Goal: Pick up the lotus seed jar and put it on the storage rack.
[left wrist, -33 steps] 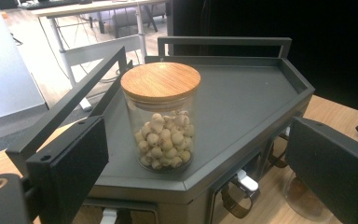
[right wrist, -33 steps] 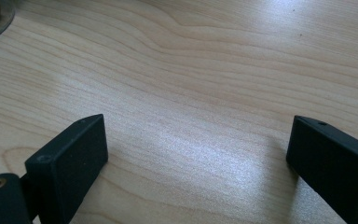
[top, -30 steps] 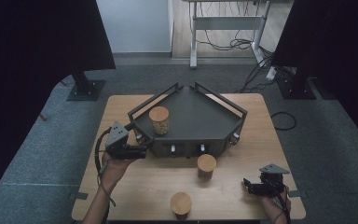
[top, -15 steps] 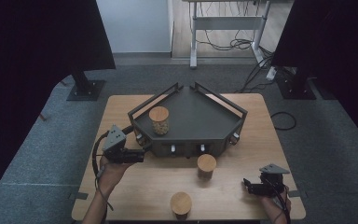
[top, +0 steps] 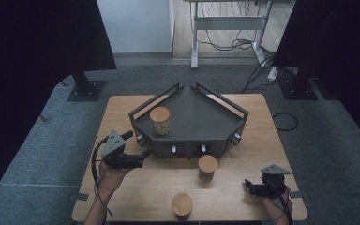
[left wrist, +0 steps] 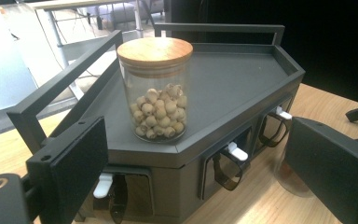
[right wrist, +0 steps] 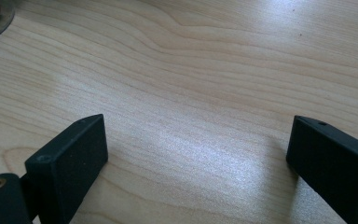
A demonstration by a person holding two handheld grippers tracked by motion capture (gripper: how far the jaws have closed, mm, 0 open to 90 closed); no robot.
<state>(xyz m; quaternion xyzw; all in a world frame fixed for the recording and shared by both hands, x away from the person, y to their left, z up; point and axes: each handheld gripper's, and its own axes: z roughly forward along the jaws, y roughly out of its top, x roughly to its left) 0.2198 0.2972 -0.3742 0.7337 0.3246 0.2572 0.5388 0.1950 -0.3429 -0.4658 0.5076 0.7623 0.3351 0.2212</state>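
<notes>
A glass jar of pale round beads (left wrist: 154,88), capped with a wooden lid, is seen standing at the left end of the dark angular tray (top: 201,119), with the left gripper (top: 143,158) held just off the tray's front-left corner, jaws wide and empty. The placing step appears finished. Next, one of the two jars (top: 207,167) on the wooden surface (top: 136,185) would likely be reached for; the right gripper (top: 249,185) rests near the front-right corner, jaws open over bare wood.

left gripper (top: 143,158) drawn back from the tray (top: 192,117), toward table edge
</notes>
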